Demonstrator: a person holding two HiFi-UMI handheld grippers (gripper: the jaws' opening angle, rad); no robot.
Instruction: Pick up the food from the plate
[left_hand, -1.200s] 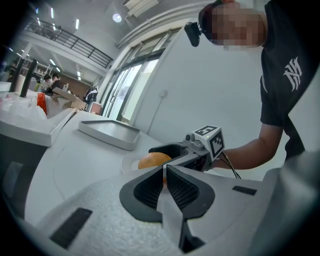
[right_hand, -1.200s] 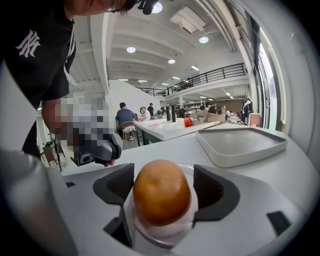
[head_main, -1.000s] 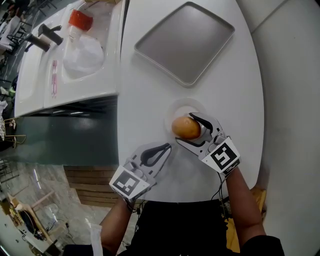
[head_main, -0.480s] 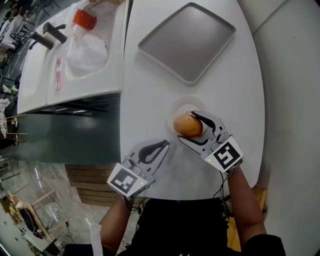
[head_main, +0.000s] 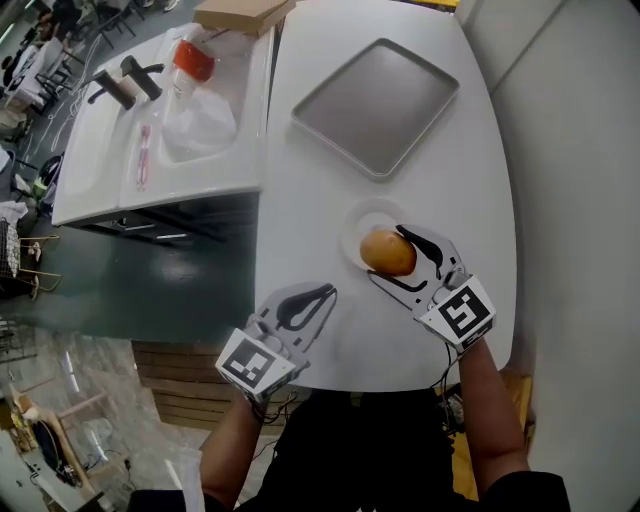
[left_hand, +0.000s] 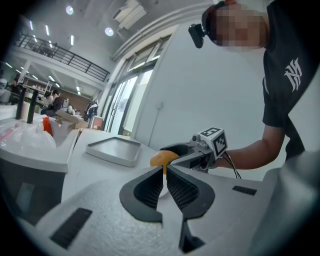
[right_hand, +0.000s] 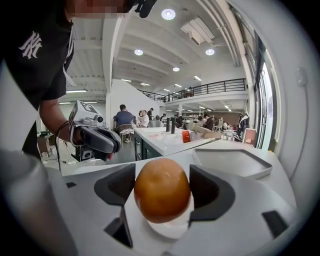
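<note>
Grey tray (head_main: 377, 103) on white table (head_main: 300, 230); cardboard box (head_main: 243, 14) & sink unit (head_main: 100, 170) alongside

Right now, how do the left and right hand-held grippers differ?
The left hand-held gripper has its jaws together on nothing; the right hand-held gripper has its jaws spread, pressed to both sides of the round orange-brown bun. The left is over the bare white table; the right is at the small white plate. Both carry a marker cube.
</note>
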